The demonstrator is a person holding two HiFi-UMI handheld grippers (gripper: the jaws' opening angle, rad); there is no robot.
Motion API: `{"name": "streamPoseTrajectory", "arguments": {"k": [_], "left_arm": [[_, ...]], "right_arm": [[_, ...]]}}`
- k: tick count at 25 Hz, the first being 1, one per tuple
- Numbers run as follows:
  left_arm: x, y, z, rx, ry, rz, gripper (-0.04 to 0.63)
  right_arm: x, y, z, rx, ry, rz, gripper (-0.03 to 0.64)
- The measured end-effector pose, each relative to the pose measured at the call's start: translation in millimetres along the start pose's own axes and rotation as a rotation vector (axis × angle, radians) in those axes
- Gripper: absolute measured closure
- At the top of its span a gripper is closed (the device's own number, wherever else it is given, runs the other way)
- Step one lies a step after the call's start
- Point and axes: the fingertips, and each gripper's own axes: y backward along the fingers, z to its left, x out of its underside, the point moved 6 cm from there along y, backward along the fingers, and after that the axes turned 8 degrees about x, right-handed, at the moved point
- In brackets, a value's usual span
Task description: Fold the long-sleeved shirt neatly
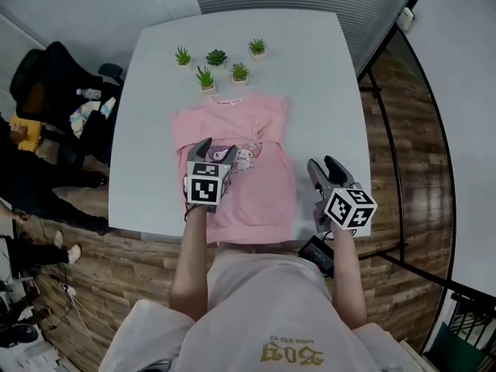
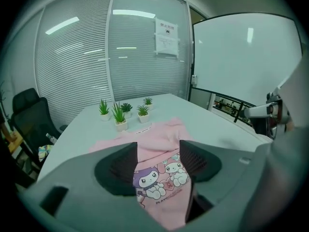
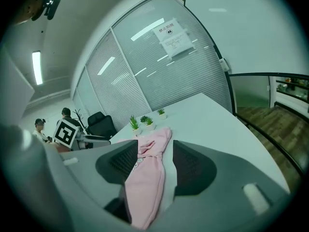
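We are looking down at the pink shirt (image 1: 263,196), which is lying flat on the white table (image 1: 318,76), collar pointing away from us toward a cluster of small potted plants (image 1: 217,64) and hem reaching the near edge. Some fabric is lying folded across the chest, just above the cartoon print (image 1: 246,158).

The left gripper (image 1: 211,152) is hovering over the shirt's left half, right beside that print. In the left gripper view, its jaws are standing well apart with nothing between the pads; we are seeing the shirt (image 2: 159,144) and the cartoon print (image 2: 161,175) through the gap, lower down on the table, and the left gripper (image 2: 158,161) is not gripping anything.

The right gripper (image 1: 324,169) is sitting off the cloth, over bare table just beside the shirt's right edge and near the table's front edge. In the right gripper view its jaws are also standing wide and holding nothing. The shirt (image 3: 147,173) is showing as a pink strip running through the gap of the right gripper (image 3: 153,161), hugging the left-hand jaw, and whether it is brushing that jaw we cannot tell.
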Motion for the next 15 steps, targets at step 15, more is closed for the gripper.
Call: {"name": "streamPoseTrajectory", "arguments": {"k": [15], "left_arm": [[37,65,-6,-0.064,0.081,-0.057,0.319]], "right_arm": [[20,2,25,-0.063,0.046,0.056,0.397]]}}
